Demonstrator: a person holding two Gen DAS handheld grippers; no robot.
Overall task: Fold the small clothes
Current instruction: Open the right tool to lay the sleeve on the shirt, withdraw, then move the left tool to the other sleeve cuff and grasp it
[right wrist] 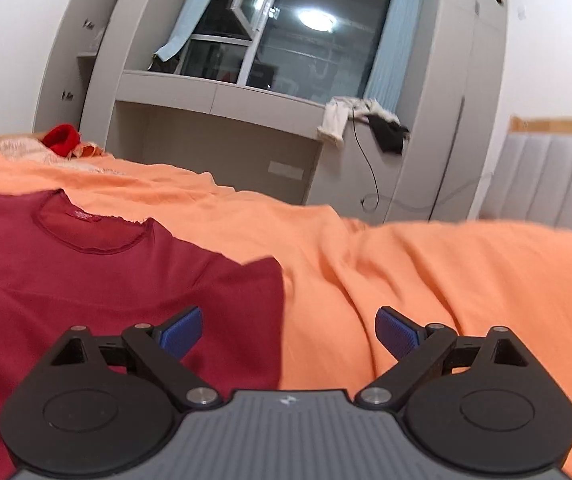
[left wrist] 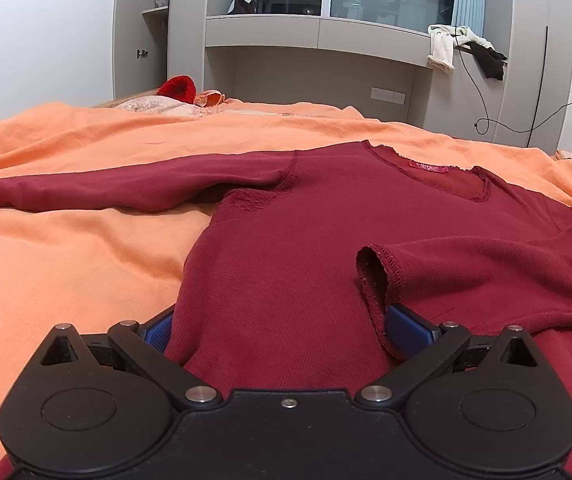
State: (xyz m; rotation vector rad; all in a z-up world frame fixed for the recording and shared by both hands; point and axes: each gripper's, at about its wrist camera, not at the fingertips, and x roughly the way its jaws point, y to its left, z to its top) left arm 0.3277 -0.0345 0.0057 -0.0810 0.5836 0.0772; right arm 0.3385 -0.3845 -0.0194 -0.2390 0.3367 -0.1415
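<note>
A dark red long-sleeved shirt point(left wrist: 305, 232) lies flat, neck away from me, on an orange bed sheet point(left wrist: 66, 264). One sleeve point(left wrist: 106, 188) stretches out to the left. The other sleeve is folded across the body, its cuff point(left wrist: 377, 280) resting by my left gripper's right pad. My left gripper point(left wrist: 282, 332) is at the shirt's lower part with its jaws wide apart and the shirt's cloth lying loose between the blue pads. In the right wrist view, my right gripper point(right wrist: 287, 332) stands open over the shirt's point(right wrist: 86, 272) right edge and the sheet point(right wrist: 445, 280), gripping nothing.
A bright red cloth item point(left wrist: 178, 88) and pale bedding lie at the bed's far left. Grey cabinets point(left wrist: 317, 64) and a window stand behind the bed, with clothes point(left wrist: 457, 48) hanging from a ledge and a cable below. A padded headboard point(right wrist: 557, 176) is at the right.
</note>
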